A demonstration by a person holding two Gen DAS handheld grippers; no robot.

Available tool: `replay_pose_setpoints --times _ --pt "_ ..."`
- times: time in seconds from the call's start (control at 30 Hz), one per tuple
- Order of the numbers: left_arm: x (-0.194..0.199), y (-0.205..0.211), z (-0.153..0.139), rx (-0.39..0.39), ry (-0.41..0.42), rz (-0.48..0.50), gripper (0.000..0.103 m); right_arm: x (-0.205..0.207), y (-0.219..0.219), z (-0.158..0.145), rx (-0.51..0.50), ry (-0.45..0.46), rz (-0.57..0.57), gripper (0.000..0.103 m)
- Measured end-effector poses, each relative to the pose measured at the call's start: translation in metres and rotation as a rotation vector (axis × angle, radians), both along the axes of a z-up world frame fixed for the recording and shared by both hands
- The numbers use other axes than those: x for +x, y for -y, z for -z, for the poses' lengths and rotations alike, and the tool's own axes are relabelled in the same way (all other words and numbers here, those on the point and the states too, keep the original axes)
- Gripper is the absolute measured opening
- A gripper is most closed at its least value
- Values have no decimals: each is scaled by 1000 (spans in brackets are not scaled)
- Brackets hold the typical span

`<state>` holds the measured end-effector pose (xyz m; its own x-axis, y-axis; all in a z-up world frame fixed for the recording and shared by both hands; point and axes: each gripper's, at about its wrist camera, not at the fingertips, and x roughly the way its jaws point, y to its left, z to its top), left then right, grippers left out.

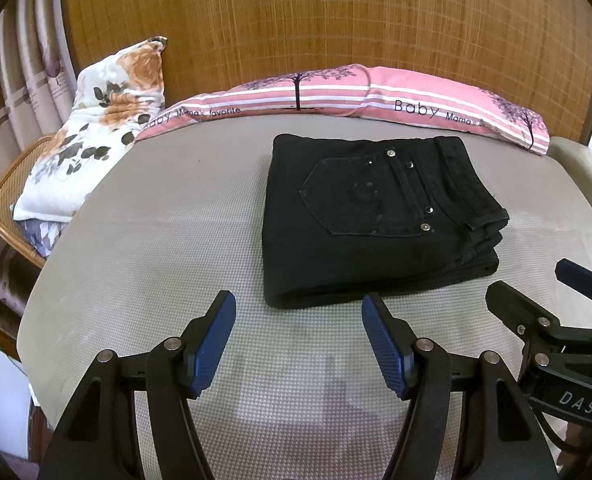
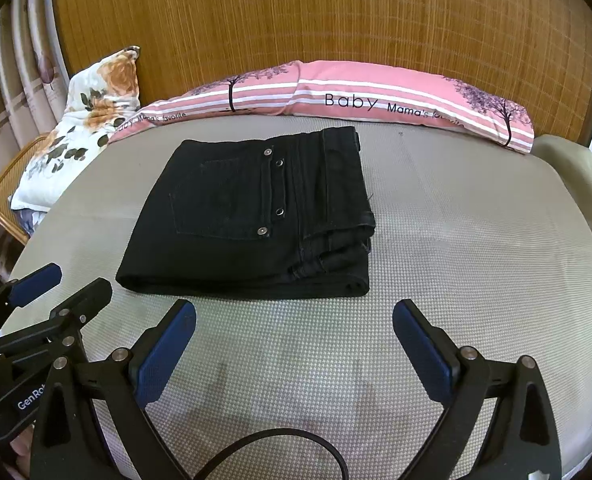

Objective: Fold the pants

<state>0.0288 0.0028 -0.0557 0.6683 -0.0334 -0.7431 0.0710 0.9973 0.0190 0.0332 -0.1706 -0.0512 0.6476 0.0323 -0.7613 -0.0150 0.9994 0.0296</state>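
Pants (image 1: 376, 224) look fully folded: thick black denim, compact rectangle, rivets and back pocket up, lying mid-bed on the grey mesh mattress (image 1: 156, 240). Left gripper (image 1: 298, 332) and right gripper (image 2: 294, 338) hover just short of it, jaws released, nothing between them. If tidying, press the layered waistband edge flat; don't drag.

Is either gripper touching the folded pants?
Apart. Both wrist views show bare mattress between the open left gripper, right gripper and pants.

Both wrist cams angled down, close over bed (image 1: 168, 240), side by side, sharing pants (image 1: 376, 220).
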Motion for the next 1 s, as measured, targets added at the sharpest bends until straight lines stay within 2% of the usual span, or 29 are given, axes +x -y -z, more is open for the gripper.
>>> replay_pose_setpoints --times 1.0 --pt "3 -1 4 0 -9 11 66 4 1 5 -3 -14 -3 98"
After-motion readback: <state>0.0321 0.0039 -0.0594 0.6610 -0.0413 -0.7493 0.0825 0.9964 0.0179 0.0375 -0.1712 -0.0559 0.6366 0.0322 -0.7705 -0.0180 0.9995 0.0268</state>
